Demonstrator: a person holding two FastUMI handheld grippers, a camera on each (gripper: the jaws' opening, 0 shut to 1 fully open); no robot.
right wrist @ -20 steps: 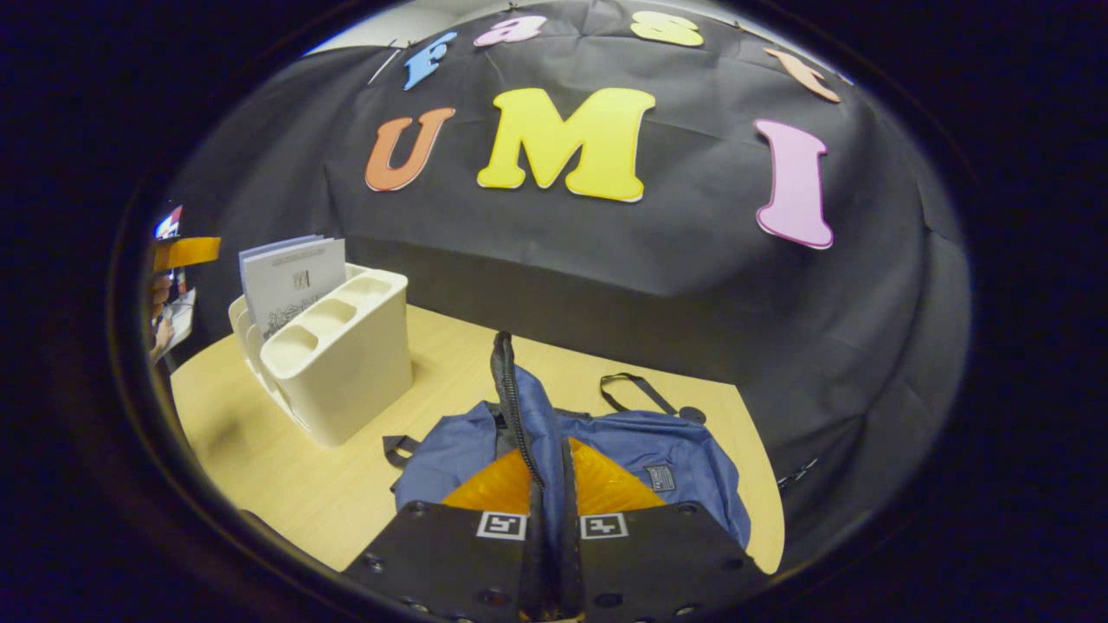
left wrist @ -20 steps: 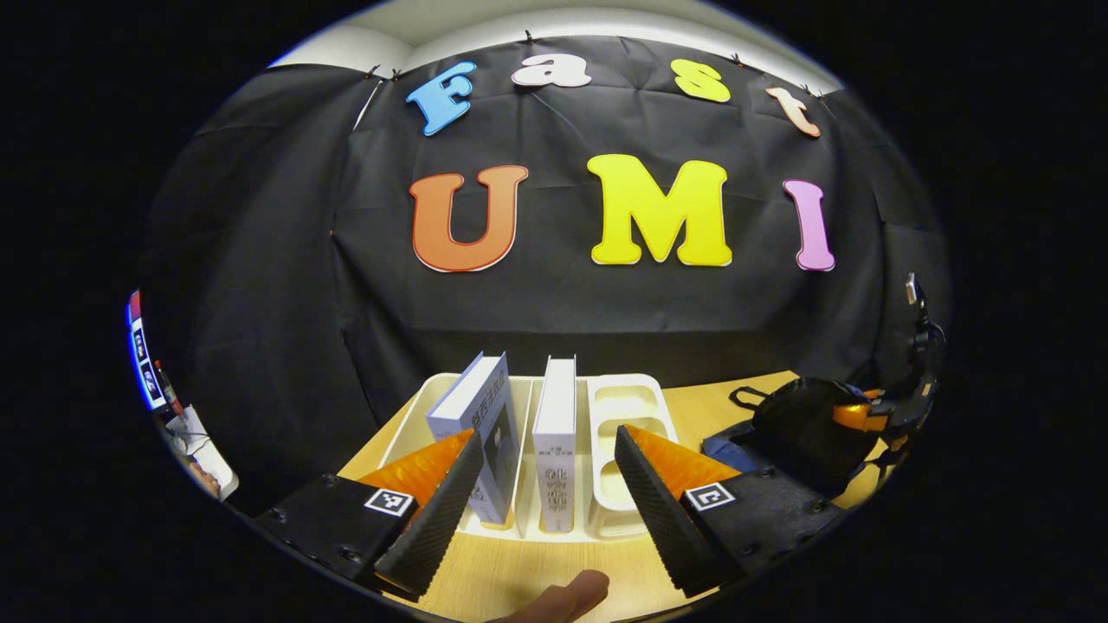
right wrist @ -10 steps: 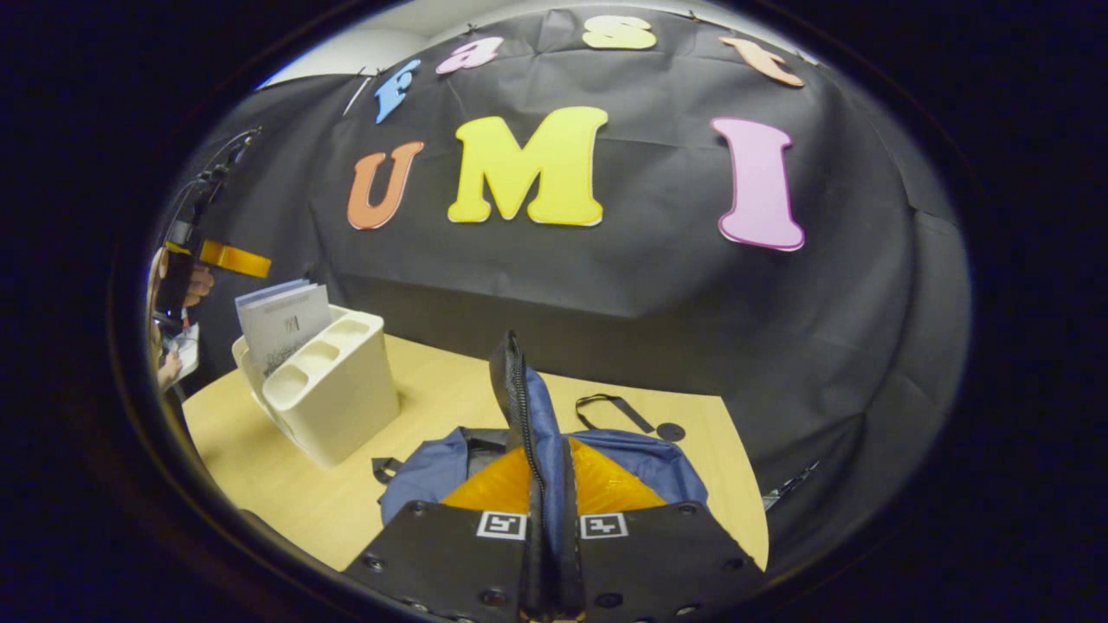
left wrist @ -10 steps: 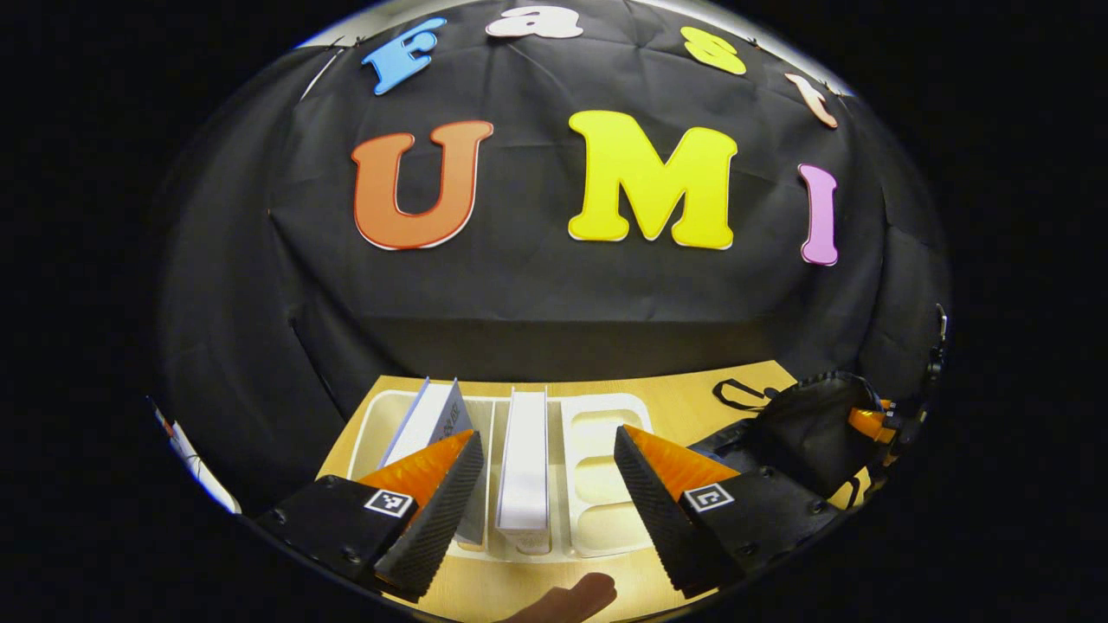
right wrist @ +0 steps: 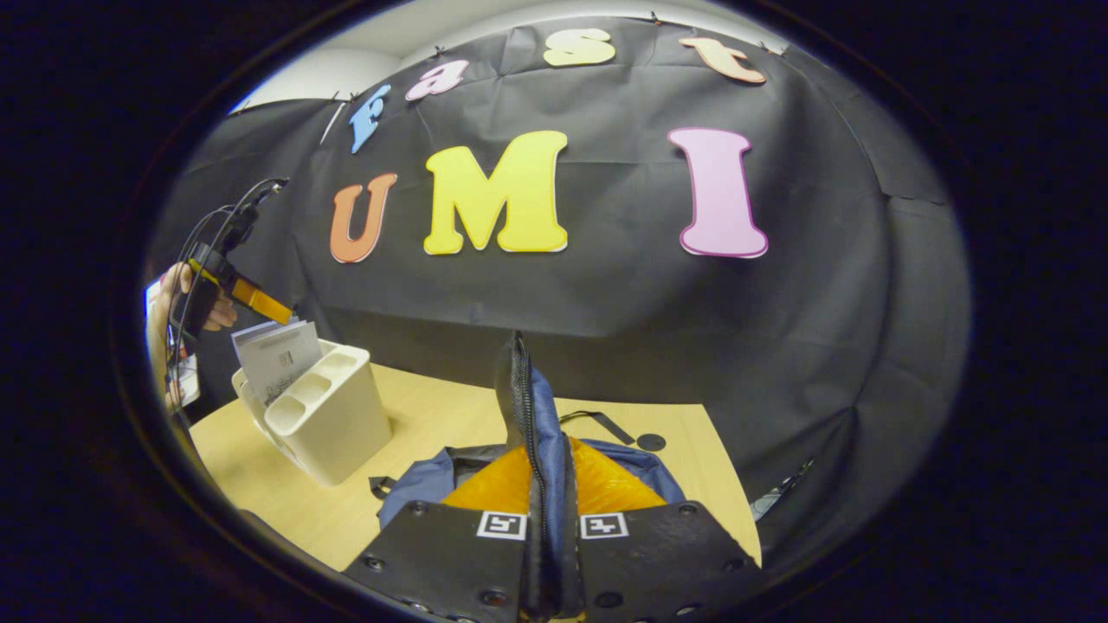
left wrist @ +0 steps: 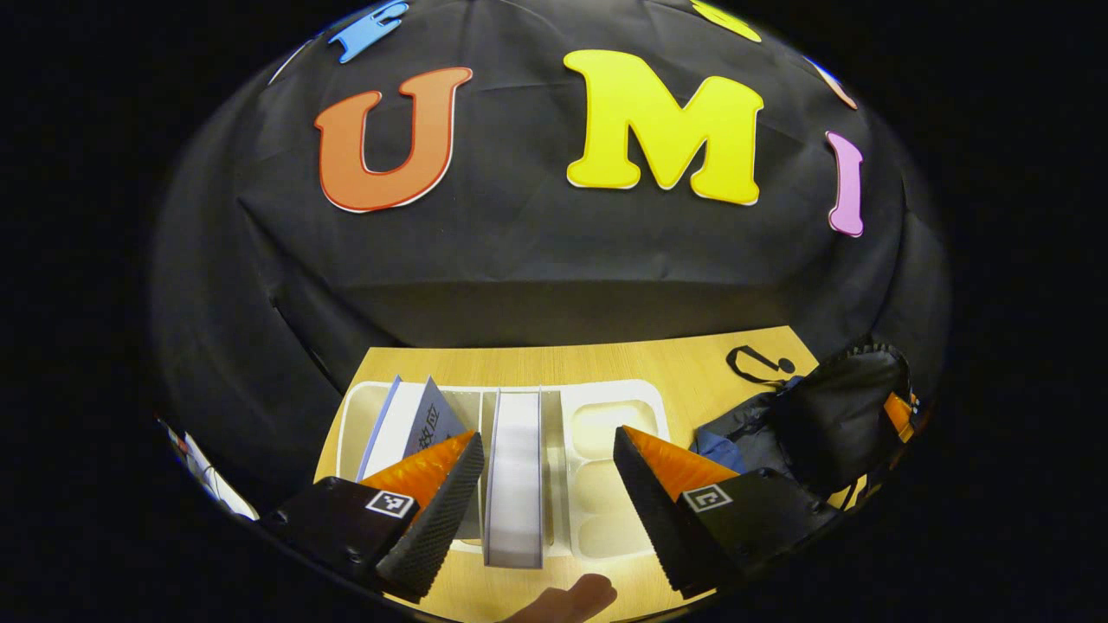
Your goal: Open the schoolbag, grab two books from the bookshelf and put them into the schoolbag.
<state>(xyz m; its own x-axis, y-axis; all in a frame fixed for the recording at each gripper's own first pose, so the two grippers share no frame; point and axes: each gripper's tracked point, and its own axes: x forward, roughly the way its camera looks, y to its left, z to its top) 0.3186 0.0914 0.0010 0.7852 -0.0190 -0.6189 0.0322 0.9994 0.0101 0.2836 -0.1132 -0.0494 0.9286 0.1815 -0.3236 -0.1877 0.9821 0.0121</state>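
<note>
In the left gripper view my left gripper [left wrist: 547, 467] is open above the white bookshelf [left wrist: 636, 394]. An upright white book [left wrist: 514, 472] stands between its fingers, untouched, and a second book [left wrist: 407, 424] leans in the slot to the left. The schoolbag [left wrist: 831, 420] lies at the right with its flap lifted. In the right gripper view my right gripper [right wrist: 550, 467] is shut on the blue flap [right wrist: 530, 411] of the schoolbag [right wrist: 420, 480] and holds it upright. Far left, the left gripper [right wrist: 247, 294] hovers over the bookshelf [right wrist: 333, 415] and its books [right wrist: 277, 355].
The light wooden table [right wrist: 450, 407] carries the bookshelf and the bag. A black strap [right wrist: 606, 424] lies on the table behind the bag. A fingertip [left wrist: 571, 597] of the holding hand shows at the bottom of the left gripper view. Black cloth closes the back.
My left gripper has risen and tilted down over the bookshelf, so the books are seen from above. My right gripper has lifted the bag's flap higher.
</note>
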